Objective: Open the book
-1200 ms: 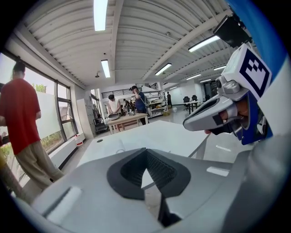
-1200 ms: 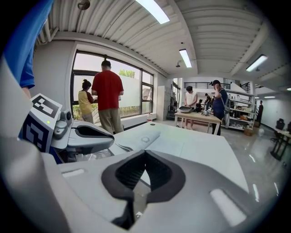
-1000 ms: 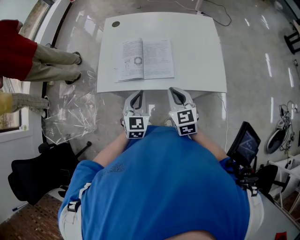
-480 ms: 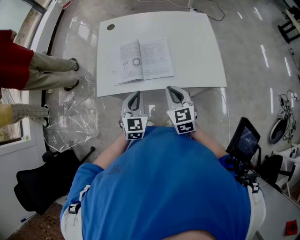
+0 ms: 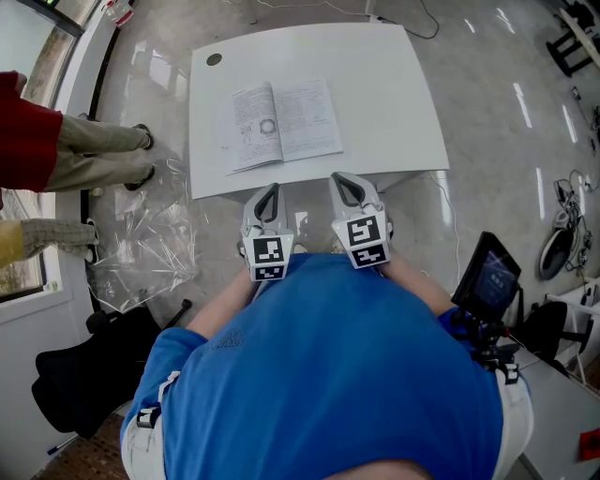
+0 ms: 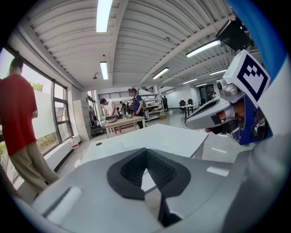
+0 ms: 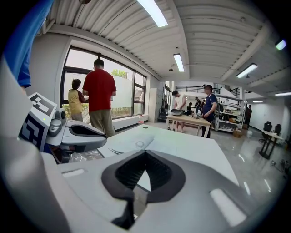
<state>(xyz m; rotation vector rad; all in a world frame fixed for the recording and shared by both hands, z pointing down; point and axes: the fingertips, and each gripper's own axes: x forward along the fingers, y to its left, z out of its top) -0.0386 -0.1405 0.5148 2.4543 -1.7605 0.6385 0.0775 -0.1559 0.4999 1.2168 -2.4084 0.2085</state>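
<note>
Book [image 5: 284,124] lies open, your left gripper [image 5: 271,190] and right gripper [image 5: 346,180] both pressed together, empty; poking it could flip pages shut.

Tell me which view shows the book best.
The head view: the book lies open, both pages seen from above on the white table. The right gripper view shows it low and foreshortened; the left gripper view hardly shows it.

We see a white table [image 5: 394,103] top ctr on glossy grey floor [image 5: 506,112]. Right gripper view: windows [image 7: 123,95] at left, strip lights [image 7: 154,11] overhead.
</note>
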